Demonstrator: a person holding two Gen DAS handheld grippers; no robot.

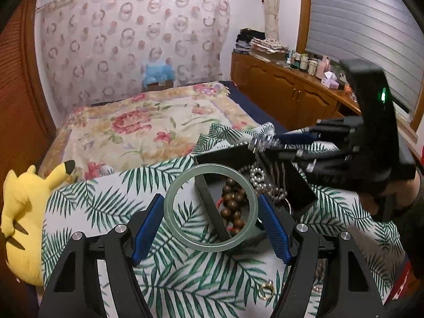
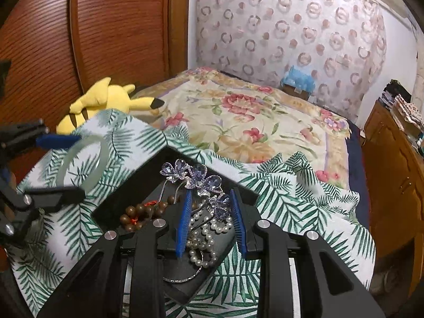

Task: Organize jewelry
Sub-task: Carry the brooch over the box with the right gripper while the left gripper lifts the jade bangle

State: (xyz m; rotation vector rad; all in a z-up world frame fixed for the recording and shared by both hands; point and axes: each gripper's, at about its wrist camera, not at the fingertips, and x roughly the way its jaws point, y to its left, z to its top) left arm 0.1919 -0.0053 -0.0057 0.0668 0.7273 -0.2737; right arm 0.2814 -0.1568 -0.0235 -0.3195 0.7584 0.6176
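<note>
Nearest the left wrist camera, the left gripper (image 1: 210,221) pinched a pale green bangle (image 1: 210,208) across its width, the ring held flat between the blue pads (image 1: 147,225) and raised above the leaf-print cloth (image 1: 106,212). Just beyond it, toward 1 o'clock, sat the black box (image 1: 302,185), its divided compartments holding brown wooden beads (image 1: 233,204) and a pearl strand (image 1: 258,179). A small gold ring (image 1: 265,288) lay loose on the cloth at 5 o'clock. In the right wrist view, the right gripper (image 2: 210,222) held a purple crystal brooch (image 2: 196,179) above the pearls; whether its pads truly clamped the brooch's stem could not be told. A yellow plush toy (image 2: 106,103) rested at 10 o'clock, and the floral bedspread (image 2: 238,122) lay farther off at 12 o'clock. Judged risks: the smooth bangle could slip from a two-point hold and fall if the grip eased; the two tools worked close together over one box and could collide; the brooch's prongs could snag the pearl strand and drag it out.
</note>
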